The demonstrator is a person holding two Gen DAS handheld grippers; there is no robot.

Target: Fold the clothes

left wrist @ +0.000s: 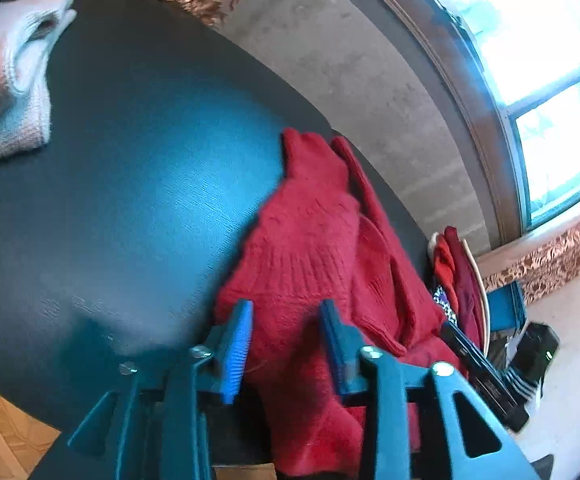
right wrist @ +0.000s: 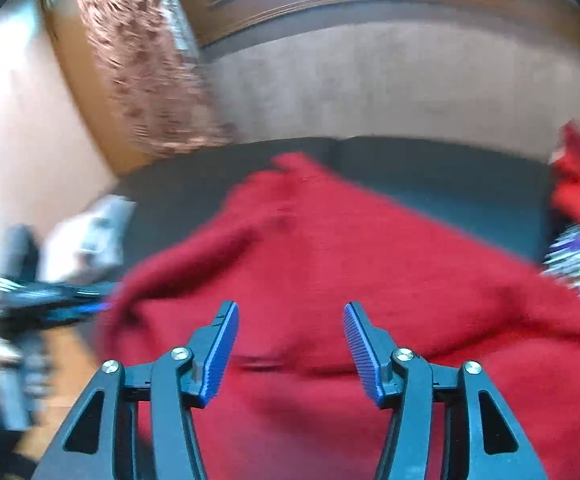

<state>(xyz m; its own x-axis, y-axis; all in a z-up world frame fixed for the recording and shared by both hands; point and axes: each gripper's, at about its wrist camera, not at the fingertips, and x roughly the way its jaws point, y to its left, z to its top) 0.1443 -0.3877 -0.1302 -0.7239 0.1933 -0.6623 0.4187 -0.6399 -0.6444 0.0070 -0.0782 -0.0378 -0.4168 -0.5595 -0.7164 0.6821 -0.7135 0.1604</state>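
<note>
On the dark round table [left wrist: 138, 184], a folded pale knit garment [left wrist: 6, 92] lies at the far left edge. The crumpled red knitted sweater [left wrist: 314, 240] lies at the right edge. Left gripper [left wrist: 286, 344] and right gripper [right wrist: 290, 348] hover over it, jaws parted, nothing held. The sweater looks soft, limp and stretchy; pinch a ribbed hem or cuff.
</note>
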